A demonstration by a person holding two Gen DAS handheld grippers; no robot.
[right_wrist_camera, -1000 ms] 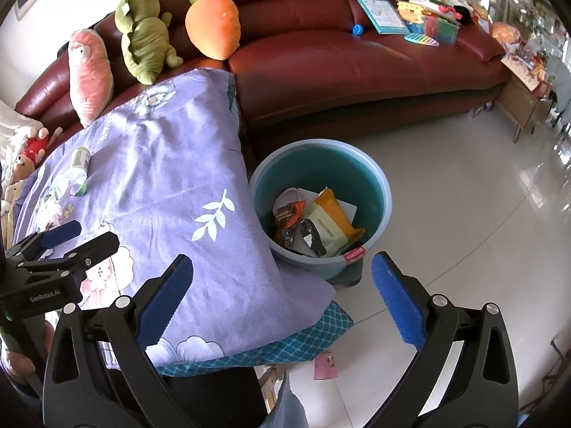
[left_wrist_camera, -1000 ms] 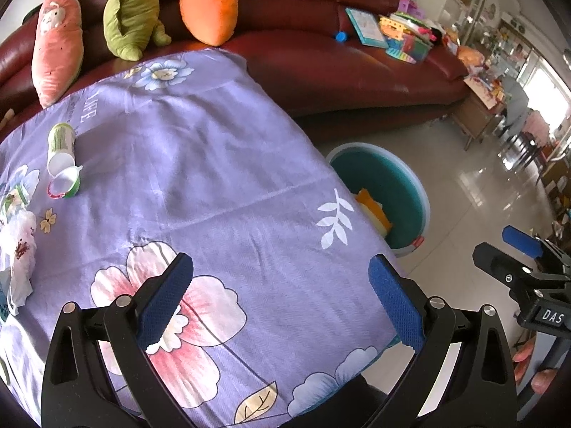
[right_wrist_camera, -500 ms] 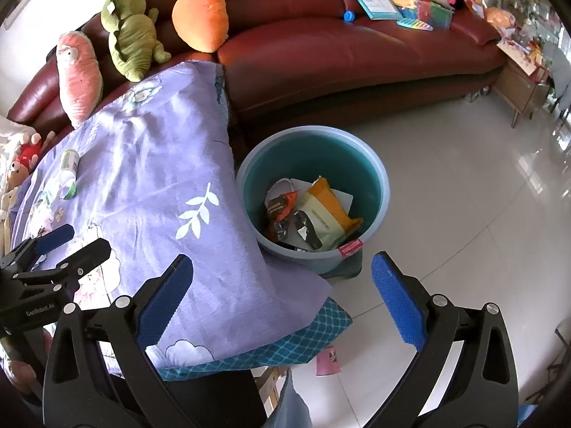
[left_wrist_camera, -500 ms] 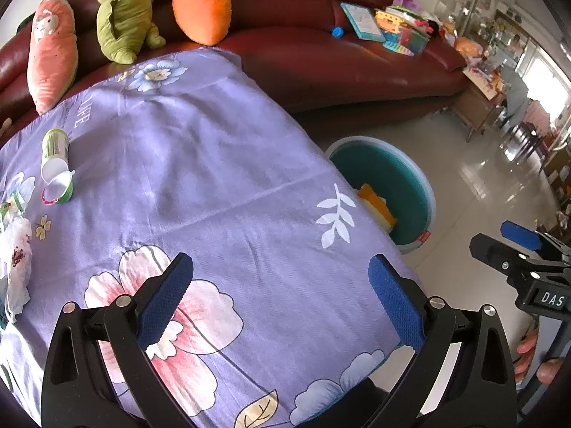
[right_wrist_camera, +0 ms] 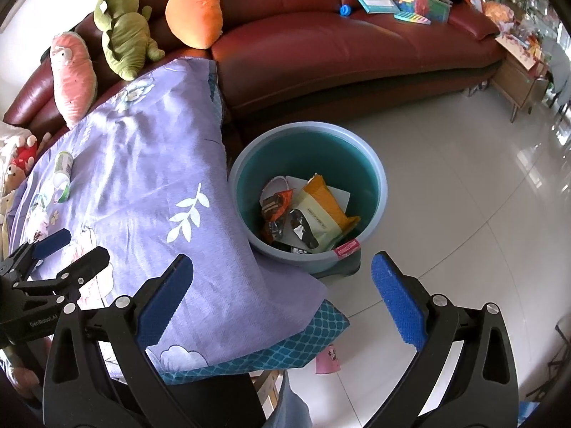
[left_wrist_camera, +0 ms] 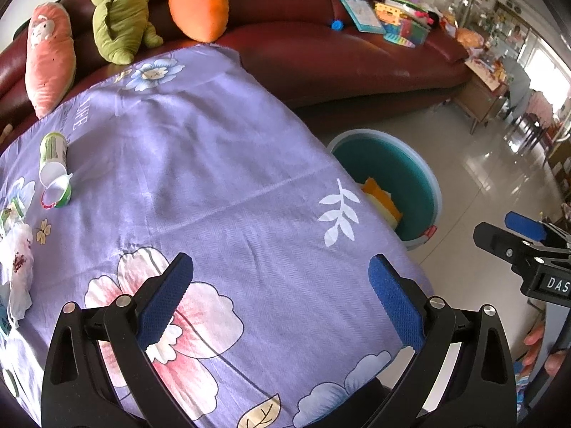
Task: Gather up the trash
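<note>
1. Left gripper [left_wrist_camera: 280, 296] jaws wide apart, nothing in them, hovering over the purple floral cloth [left_wrist_camera: 214, 164]; right gripper [right_wrist_camera: 282, 299] likewise spread and empty, above the bin-side edge of the cloth.
2. Remaining trash: green-white tube [left_wrist_camera: 52, 151] lying on its side w/ a small cup [left_wrist_camera: 57, 192] just beside it, far side of the cloth from the teal bin [right_wrist_camera: 307, 199]; crumpled tissue [left_wrist_camera: 16, 256] nearer me.
3. I judge the tube light, thin-walled, prob. squashy & a bit slick: I'd pinch mid-body, across its width.
4. Tissue soft, weightless; grab the bunched middle.

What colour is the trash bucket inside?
Teal inside the trash bucket, with a paler blue-grey rim; clearest in the right wrist view.
</note>
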